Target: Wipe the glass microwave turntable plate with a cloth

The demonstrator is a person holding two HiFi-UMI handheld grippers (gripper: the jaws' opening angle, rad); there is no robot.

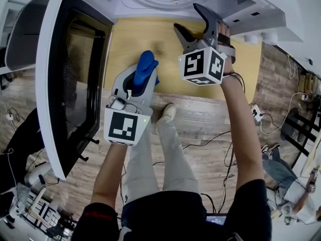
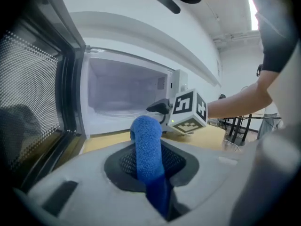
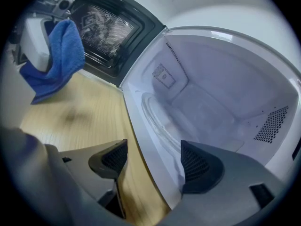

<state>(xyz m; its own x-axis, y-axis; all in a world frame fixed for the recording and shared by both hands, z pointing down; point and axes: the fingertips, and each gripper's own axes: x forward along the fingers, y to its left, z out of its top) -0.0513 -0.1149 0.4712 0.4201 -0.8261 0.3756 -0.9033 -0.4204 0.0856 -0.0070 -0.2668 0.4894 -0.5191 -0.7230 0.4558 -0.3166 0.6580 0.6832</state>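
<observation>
Since the glass turntable plate (image 3: 161,121) lies flat on the floor of the microwave (image 3: 225,79) cavity, face up and just inside the opening, both tools are presented at the mouth of the oven rather than over the worktop (image 1: 150,41). The door (image 1: 75,74) stands swung fully aside to the left, which leaves the opening free. The left gripper (image 1: 140,82) has its jaws closed on a blue cloth (image 2: 146,145); it is held back from the cavity, above the worktop's front edge, probably in readiness to go in. The right gripper (image 3: 155,161) is nearer the opening, its jaws apart with nothing between them, one on either side of the cavity's front lip; the likely purpose is to steady or draw out the plate. The plate is round, so it has no long axis; its wiping face points upward. The cloth is pinched as a folded strip, long axis running along the jaws, rounded fold leading toward the cavity, loose ends hanging below.
</observation>
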